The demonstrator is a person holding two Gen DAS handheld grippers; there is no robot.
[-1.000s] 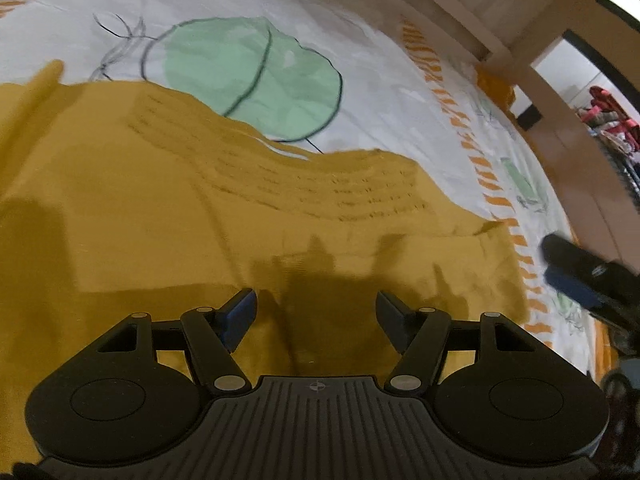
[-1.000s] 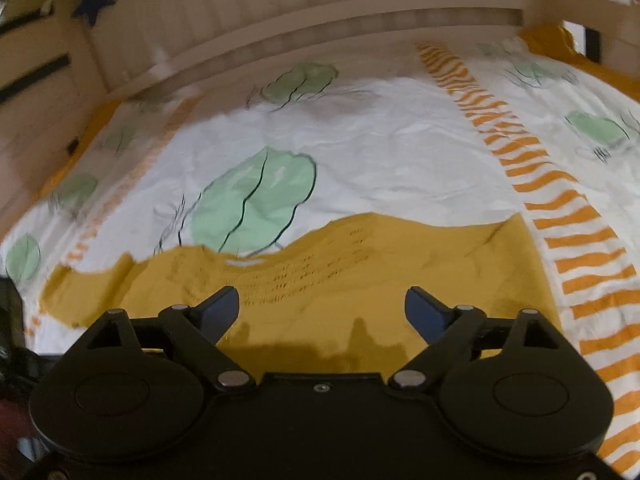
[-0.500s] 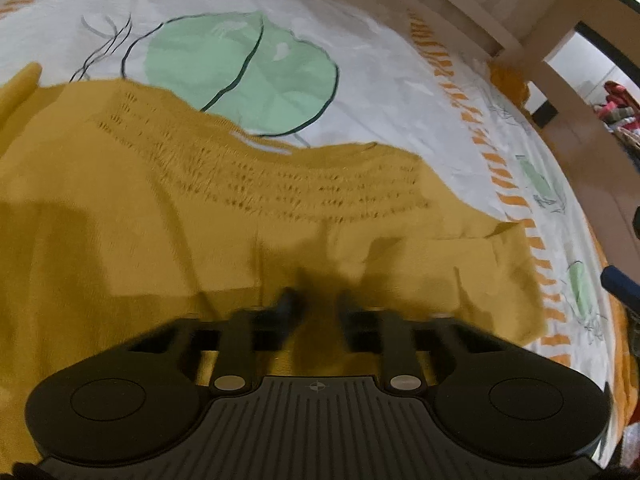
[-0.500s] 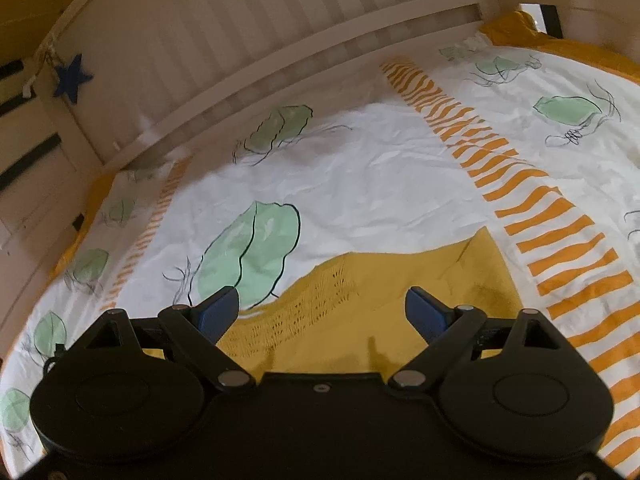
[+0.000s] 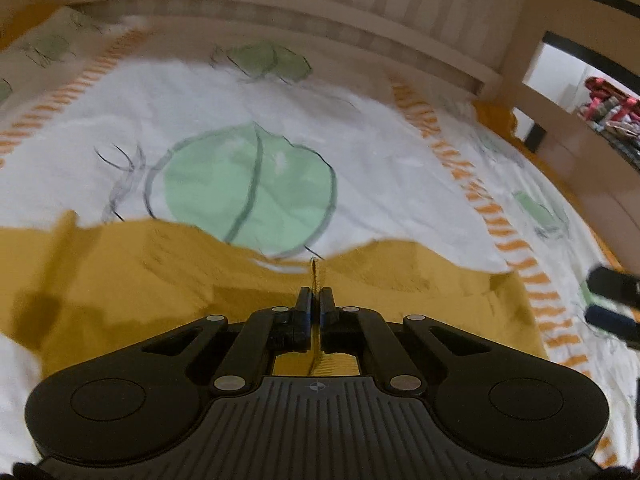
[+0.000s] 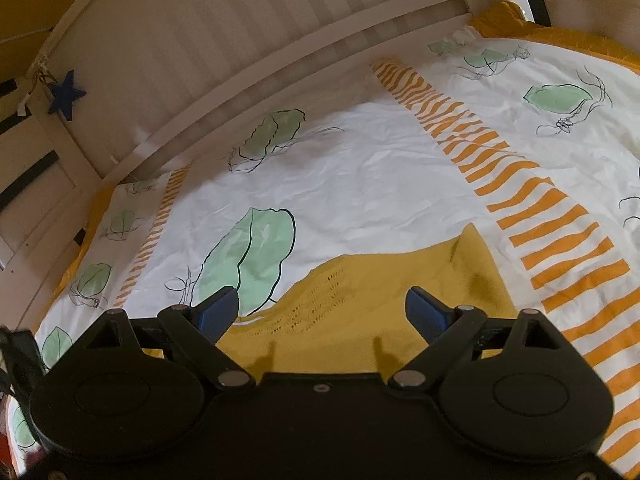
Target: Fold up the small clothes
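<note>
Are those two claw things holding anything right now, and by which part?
The left gripper pinches a thin fold of the mustard knit garment along its near edge. The right gripper is open above it, holding nothing.

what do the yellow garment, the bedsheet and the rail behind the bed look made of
Yellow garment: soft knit, likely cotton or wool, matte; rows of openwork holes show.
Bedsheet: thin woven cotton by its look, matte, finely creased, with printed leaves and orange stripes.
Rail: probably painted wood, smooth cream finish.
</note>
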